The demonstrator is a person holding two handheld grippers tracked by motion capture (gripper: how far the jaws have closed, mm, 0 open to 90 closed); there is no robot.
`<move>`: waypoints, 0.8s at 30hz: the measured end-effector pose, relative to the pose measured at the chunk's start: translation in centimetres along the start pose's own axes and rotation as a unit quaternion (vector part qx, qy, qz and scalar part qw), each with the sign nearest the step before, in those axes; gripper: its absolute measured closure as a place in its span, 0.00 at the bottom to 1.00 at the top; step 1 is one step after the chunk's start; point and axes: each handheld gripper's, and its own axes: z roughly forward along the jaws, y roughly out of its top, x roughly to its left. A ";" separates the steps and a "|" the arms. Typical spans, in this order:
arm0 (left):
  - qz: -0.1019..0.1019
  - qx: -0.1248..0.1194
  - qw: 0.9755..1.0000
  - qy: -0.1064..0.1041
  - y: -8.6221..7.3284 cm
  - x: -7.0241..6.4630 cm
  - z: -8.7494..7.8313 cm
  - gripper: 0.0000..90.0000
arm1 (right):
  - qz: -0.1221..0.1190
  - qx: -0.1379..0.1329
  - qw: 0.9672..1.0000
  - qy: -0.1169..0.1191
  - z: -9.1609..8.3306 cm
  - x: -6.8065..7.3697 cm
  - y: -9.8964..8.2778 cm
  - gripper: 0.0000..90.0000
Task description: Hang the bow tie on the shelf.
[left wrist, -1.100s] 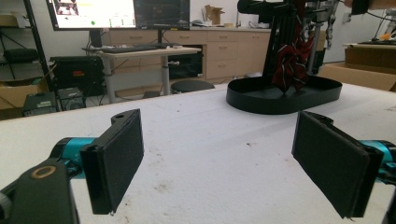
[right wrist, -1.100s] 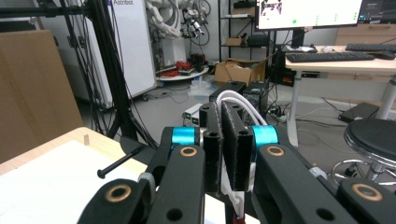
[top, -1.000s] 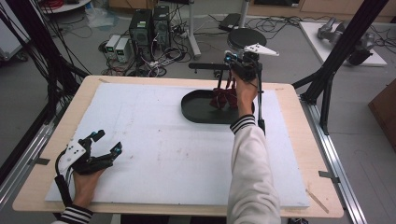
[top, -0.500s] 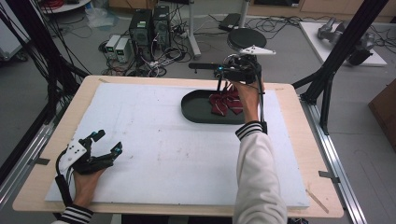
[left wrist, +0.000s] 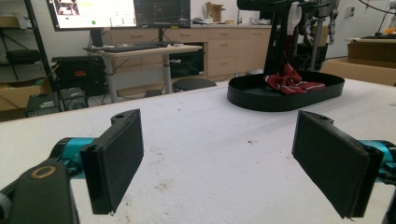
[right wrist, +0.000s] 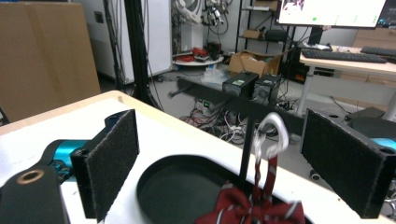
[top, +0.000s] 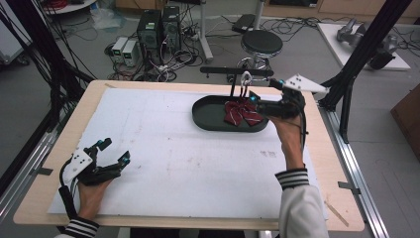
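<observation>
Hanging bow tie (right wrist: 252, 207), silver carabiner (right wrist: 270, 133)

The high view looks forward and down from above the person's side onto the whole table (top: 163, 163), with the floor, computers and a stool (top: 261, 42) beyond at 12 o'clock; the left gripper view sits low, just above the white surface near the table's 7 o'clock corner, looking between its own jaws toward 1 o'clock across the table at the distant black tray (left wrist: 285, 95) and desks behind; the right gripper view rides close over that tray (right wrist: 187, 186) from the 3 o'clock side, facing toward 10 o'clock; all three views share the tray and the red bow (top: 241, 113) lying in it.
</observation>
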 end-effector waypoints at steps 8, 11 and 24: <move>0.002 -0.006 1.000 0.000 0.0 0.0 -0.1 0.19 | -0.013 -0.019 1.000 0.003 -6.4 3.4 -5.9 0.12; 0.005 -0.008 1.000 0.000 0.0 -0.1 -0.2 0.19 | -0.018 -0.033 0.999 -0.008 -8.0 4.5 -9.2 0.12; 0.012 -0.018 1.000 0.003 -0.1 -0.5 -0.9 0.18 | 0.023 -0.060 0.996 -0.056 -8.8 4.1 -16.8 0.12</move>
